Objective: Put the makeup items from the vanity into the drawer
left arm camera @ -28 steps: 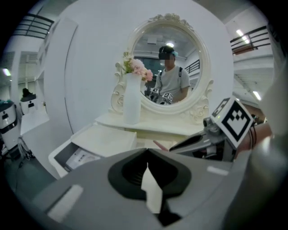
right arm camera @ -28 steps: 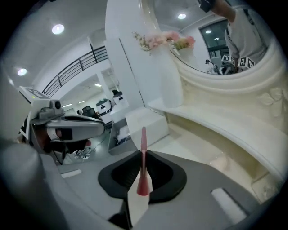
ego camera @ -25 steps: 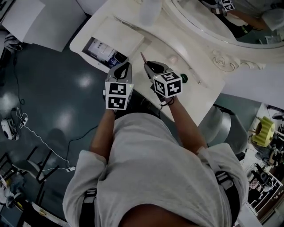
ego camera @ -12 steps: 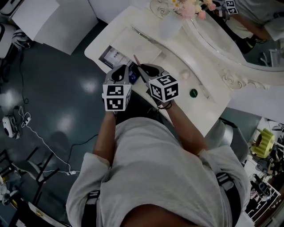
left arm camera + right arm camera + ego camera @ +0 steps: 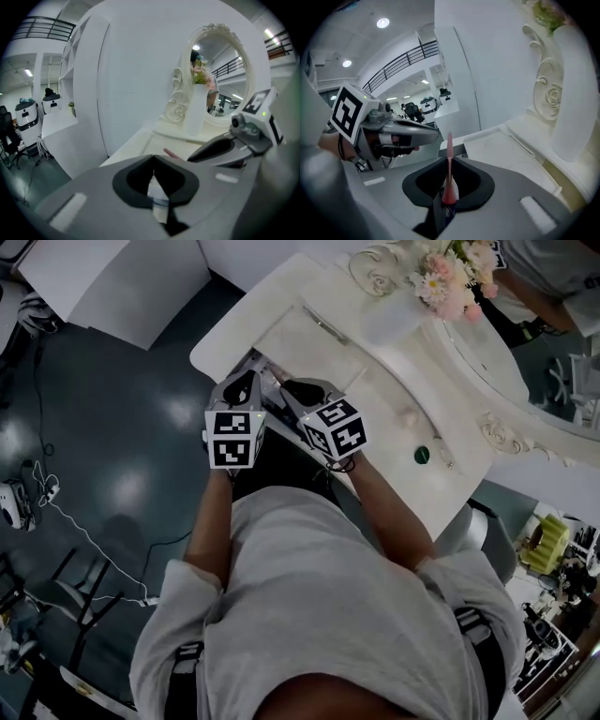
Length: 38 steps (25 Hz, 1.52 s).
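My right gripper (image 5: 449, 161) is shut on a thin pink makeup stick (image 5: 449, 140) that juts up past the jaw tips. In the head view both grippers hang side by side over the open drawer (image 5: 271, 381) at the front left of the white vanity (image 5: 375, 399). My left gripper (image 5: 153, 158) is shut with nothing between its pads, and it sits just left of the right gripper (image 5: 287, 390). A small pink item (image 5: 409, 416) and a round green item (image 5: 423, 455) lie on the vanity top to the right. Most of the drawer is hidden under the grippers.
A white vase of pink flowers (image 5: 448, 282) stands at the back of the vanity, beside the oval mirror (image 5: 525, 324) with its carved frame. Dark floor (image 5: 112, 427) with cables lies left of the vanity. A white cabinet (image 5: 112, 287) stands at the far left.
Both grippers have shifted left along the vanity front, from beside the drawer to over it, the right one carrying the pink stick. The items on the vanity top stay in place.
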Tool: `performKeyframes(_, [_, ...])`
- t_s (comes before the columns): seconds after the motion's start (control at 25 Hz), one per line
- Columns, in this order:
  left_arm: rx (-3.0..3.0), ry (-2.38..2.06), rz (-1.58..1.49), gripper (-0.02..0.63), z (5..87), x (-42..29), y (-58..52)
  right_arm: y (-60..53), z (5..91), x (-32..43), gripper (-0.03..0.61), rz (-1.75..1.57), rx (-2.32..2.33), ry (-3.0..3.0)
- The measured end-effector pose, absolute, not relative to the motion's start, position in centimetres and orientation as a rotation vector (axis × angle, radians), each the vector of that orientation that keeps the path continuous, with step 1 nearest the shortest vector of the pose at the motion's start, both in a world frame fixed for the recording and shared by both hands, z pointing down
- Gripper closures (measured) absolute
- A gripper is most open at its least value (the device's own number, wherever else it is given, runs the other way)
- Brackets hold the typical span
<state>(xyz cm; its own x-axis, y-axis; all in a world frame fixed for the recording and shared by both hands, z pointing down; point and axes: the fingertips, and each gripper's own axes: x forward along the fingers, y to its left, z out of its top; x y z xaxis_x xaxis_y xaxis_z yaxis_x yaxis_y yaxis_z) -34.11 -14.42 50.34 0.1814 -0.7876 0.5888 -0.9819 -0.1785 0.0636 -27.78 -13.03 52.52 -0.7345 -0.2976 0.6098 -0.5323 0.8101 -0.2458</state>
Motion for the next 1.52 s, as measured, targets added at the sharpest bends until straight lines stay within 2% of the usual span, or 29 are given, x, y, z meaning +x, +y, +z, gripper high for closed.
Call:
performKeyframes(0.4, [2.024,-1.583,0.614,0.611,51.8,-39.3,-19.3,-13.7,57.4,-32.5,0.532,0.465,0.506,-2.251])
performKeyframes(1.24, [2.057,-1.494,0.642,0.611,53.5,-39.3,-20.8,-13.5,63.3,-33.7,0.531,0.45,0.442,-2.079])
performKeyframes(1.4, [2.082,-1.494,0.647,0.611,52.7,-38.3,-20.8,-13.6,62.5,-33.6,0.469,0.456,0.46,-2.125])
performKeyframes(1.52, [2.107,-1.501,0.644,0.611,51.5,-37.1,-20.8,-13.7,60.5,-33.1,0.473,0.414,0.502,-2.198])
